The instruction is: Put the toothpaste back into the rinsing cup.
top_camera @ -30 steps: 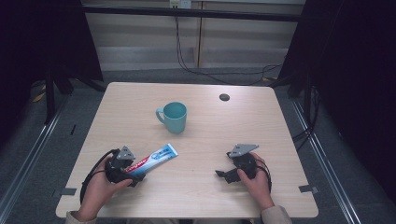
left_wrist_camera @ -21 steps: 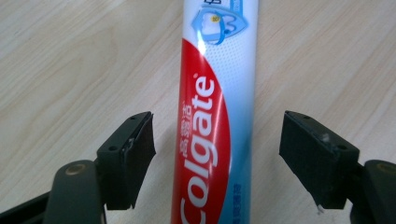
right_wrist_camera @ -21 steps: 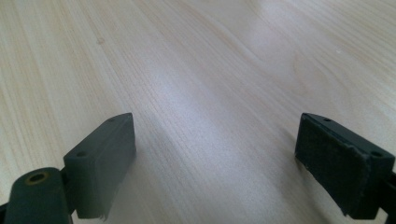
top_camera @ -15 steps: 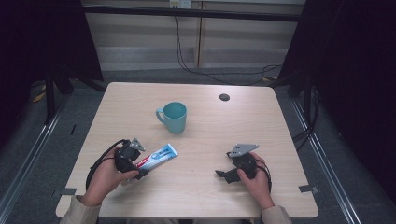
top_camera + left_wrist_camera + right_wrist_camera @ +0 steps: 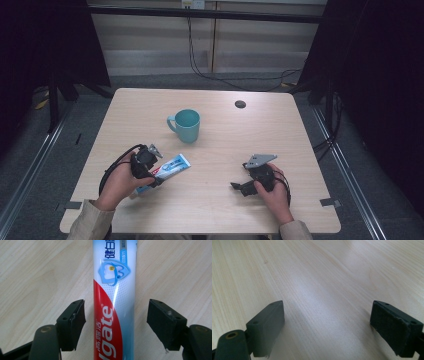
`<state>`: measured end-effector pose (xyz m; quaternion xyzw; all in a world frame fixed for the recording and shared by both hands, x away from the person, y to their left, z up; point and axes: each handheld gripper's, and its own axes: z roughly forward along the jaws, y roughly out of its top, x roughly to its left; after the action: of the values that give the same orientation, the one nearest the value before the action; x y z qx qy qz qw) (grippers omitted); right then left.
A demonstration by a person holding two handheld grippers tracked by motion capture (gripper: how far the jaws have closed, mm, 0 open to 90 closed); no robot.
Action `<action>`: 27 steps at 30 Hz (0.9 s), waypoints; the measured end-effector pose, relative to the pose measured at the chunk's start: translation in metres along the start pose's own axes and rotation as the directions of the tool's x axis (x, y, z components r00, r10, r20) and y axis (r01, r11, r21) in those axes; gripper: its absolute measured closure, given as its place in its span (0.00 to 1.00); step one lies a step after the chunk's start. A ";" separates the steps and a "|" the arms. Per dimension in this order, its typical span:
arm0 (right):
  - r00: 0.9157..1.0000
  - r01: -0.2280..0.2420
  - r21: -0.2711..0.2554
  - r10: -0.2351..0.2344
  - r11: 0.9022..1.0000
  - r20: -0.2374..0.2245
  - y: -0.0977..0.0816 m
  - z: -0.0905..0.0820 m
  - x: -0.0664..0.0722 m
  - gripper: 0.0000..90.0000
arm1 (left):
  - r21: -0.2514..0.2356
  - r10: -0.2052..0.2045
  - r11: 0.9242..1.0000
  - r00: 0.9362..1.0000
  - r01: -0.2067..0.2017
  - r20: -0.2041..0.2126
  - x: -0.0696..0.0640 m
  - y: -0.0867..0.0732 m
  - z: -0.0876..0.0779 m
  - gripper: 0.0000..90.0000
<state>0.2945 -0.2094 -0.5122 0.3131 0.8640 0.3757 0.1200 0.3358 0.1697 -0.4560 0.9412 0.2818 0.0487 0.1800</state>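
A red, white and blue toothpaste tube (image 5: pixel 172 165) lies flat on the table, left of centre. My left gripper (image 5: pixel 151 173) sits over the tube's near end, held by a hand. In the left gripper view the tube (image 5: pixel 115 290) runs between the jaws of the left gripper (image 5: pixel 115 322). The jaws have just been closing. A gap still shows on each side of the tube, so the pads are not pressing on it. My right gripper (image 5: pixel 239 188) rests at the front right in the other hand, and it (image 5: pixel 327 325) is open over bare wood.
A teal mug (image 5: pixel 186 125) stands upright just beyond the tube, handle to the left. A small dark round disc (image 5: pixel 240 104) sits near the far edge. The wooden table (image 5: pixel 280 135) has dark floor on all sides.
My left hand and gripper have moved right and away from the person along the tube. The tube and the right gripper have stayed where they were.
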 end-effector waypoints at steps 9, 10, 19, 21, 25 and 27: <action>1.000 -0.001 0.000 0.001 1.000 0.000 0.000 0.000 0.000 0.13 | 0.041 -0.001 0.999 1.000 0.001 0.002 0.001 0.009 0.002 0.36; 1.000 -0.001 0.000 0.001 1.000 0.000 0.000 0.000 0.000 0.13 | 0.041 -0.001 0.999 1.000 0.001 0.002 0.001 0.009 0.002 0.36; 1.000 0.000 0.000 0.000 1.000 0.001 0.000 0.000 0.000 0.13 | 0.056 0.009 0.998 1.000 -0.009 0.011 0.002 0.022 0.005 0.38; 1.000 0.000 0.000 0.000 1.000 0.000 0.000 0.000 0.000 0.13 | 0.064 0.015 0.998 1.000 -0.016 0.013 0.001 0.024 0.006 0.40; 1.000 -0.001 0.000 0.001 1.000 0.000 0.000 0.000 0.000 0.13 | 0.079 0.023 0.997 1.000 -0.024 0.021 -0.001 0.029 0.010 0.41; 1.000 0.001 0.000 -0.001 1.000 0.001 0.000 0.000 0.000 0.13 | 0.081 0.018 0.997 1.000 -0.020 0.022 0.000 0.030 0.012 0.41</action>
<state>0.2945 -0.2094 -0.5122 0.3129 0.8640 0.3757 0.1205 0.3535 0.1426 -0.4560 0.9508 0.2728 0.0287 0.1441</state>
